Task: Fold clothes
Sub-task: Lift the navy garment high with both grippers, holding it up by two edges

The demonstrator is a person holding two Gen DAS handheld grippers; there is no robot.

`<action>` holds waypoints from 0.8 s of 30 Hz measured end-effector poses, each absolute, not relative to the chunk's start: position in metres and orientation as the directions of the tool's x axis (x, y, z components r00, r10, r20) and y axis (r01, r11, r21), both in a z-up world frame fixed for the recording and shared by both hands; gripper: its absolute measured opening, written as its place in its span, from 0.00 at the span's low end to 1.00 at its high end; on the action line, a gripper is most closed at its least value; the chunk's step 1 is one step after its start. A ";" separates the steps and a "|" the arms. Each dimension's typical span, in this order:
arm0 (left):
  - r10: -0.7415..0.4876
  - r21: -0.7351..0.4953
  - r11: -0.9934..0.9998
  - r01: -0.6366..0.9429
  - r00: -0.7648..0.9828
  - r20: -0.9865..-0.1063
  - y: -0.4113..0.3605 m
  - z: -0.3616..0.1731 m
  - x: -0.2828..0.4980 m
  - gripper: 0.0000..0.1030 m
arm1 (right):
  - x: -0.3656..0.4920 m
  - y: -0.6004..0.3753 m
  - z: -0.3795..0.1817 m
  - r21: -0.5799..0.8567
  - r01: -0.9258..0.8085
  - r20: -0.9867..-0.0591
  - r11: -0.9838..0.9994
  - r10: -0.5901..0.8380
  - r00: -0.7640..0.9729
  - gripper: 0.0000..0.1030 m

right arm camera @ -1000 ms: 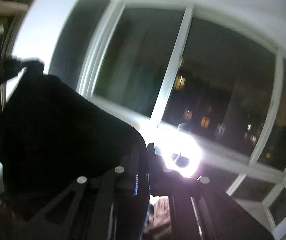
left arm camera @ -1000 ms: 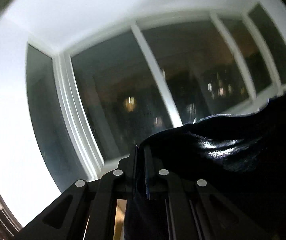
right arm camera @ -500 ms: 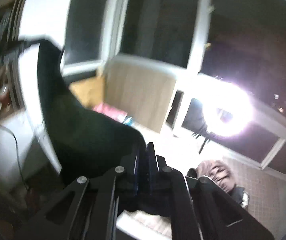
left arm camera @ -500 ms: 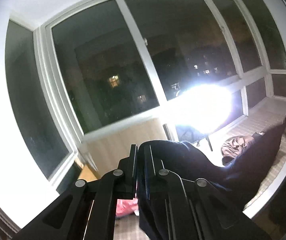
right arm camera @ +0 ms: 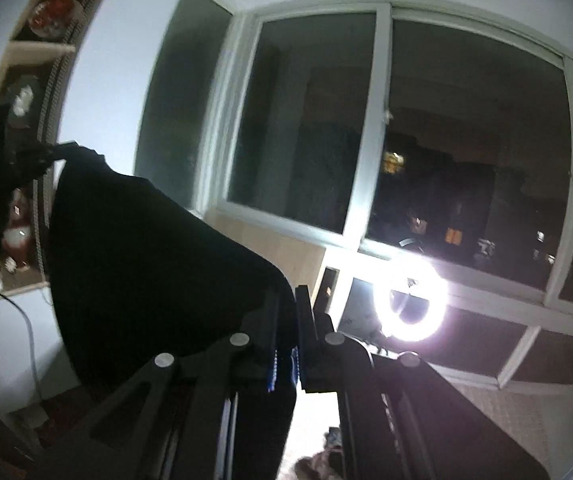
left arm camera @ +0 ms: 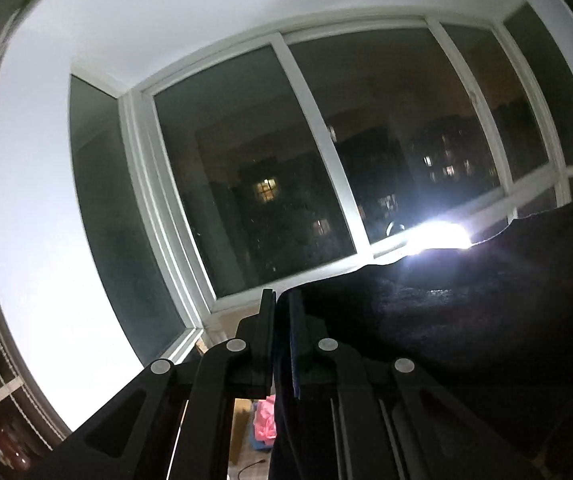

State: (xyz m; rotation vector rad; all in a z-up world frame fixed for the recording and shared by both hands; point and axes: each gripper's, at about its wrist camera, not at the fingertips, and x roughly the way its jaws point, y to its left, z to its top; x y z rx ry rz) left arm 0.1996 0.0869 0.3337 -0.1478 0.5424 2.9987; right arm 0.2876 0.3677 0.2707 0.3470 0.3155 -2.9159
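Note:
A dark garment (left arm camera: 466, 312) hangs stretched in the air between both grippers. My left gripper (left arm camera: 281, 300) is shut on one corner of it, and the cloth runs off to the right and droops below the fingers. In the right wrist view my right gripper (right arm camera: 286, 296) is shut on the other corner of the dark garment (right arm camera: 146, 272), which spreads to the left. At that far left end the other gripper (right arm camera: 34, 160) shows as a dark shape holding the cloth's top edge. Both grippers point at the windows, well above any surface.
Large white-framed windows (left arm camera: 326, 168) with night outside fill both views. A bright ring light (right arm camera: 414, 300) glares low by the window. A shelf unit (right arm camera: 26, 80) with ornaments stands at the left. Pink cloth (left arm camera: 266, 420) and a brown heap (right arm camera: 318, 464) lie on the floor below.
Both views swung down toward the floor half a second ago and have tilted back up to the windows. The garment stays gripped and is spread wider between the grippers.

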 end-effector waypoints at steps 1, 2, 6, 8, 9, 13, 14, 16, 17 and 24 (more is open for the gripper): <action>0.072 0.350 -0.930 -0.110 -0.990 -0.120 0.091 0.335 0.189 0.05 | 0.280 0.369 0.270 -0.204 0.182 -0.259 -0.962 -0.127 -0.958 0.07; 0.078 0.353 -0.928 -0.118 -0.989 -0.126 0.094 0.336 0.179 0.06 | 0.272 0.370 0.271 -0.223 0.156 -0.260 -0.962 -0.095 -0.961 0.07; 0.081 0.371 -0.919 -0.132 -0.985 -0.150 0.113 0.331 0.116 0.06 | 0.234 0.386 0.277 -0.252 0.082 -0.266 -0.964 -0.012 -0.964 0.07; 0.081 0.378 -0.915 -0.139 -0.983 -0.164 0.120 0.328 0.091 0.06 | 0.198 0.391 0.280 -0.285 0.027 -0.261 -0.958 0.051 -0.964 0.07; 0.083 0.383 -0.912 -0.145 -0.981 -0.173 0.124 0.327 0.074 0.06 | 0.176 0.392 0.280 -0.298 0.002 -0.260 -0.954 0.079 -0.962 0.07; 0.091 0.392 -0.902 -0.180 -0.968 -0.234 0.141 0.301 -0.017 0.06 | 0.099 0.399 0.270 -0.358 -0.093 -0.269 -0.929 0.198 -0.942 0.07; 0.095 0.391 -0.900 -0.191 -0.963 -0.252 0.145 0.292 -0.045 0.06 | 0.076 0.400 0.261 -0.371 -0.119 -0.275 -0.921 0.232 -0.933 0.07; 0.093 0.395 -0.896 -0.203 -0.955 -0.280 0.153 0.269 -0.092 0.06 | 0.025 0.408 0.239 -0.378 -0.131 -0.307 -0.916 0.258 -0.916 0.07; 0.094 0.401 -0.890 -0.215 -0.949 -0.300 0.159 0.254 -0.121 0.06 | -0.002 0.412 0.227 -0.380 -0.136 -0.323 -0.915 0.270 -0.907 0.07; 0.096 0.399 -0.858 -0.324 -0.864 -0.495 0.197 0.110 -0.283 0.06 | -0.157 0.442 0.082 -0.401 -0.149 -0.502 -0.904 0.353 -0.789 0.07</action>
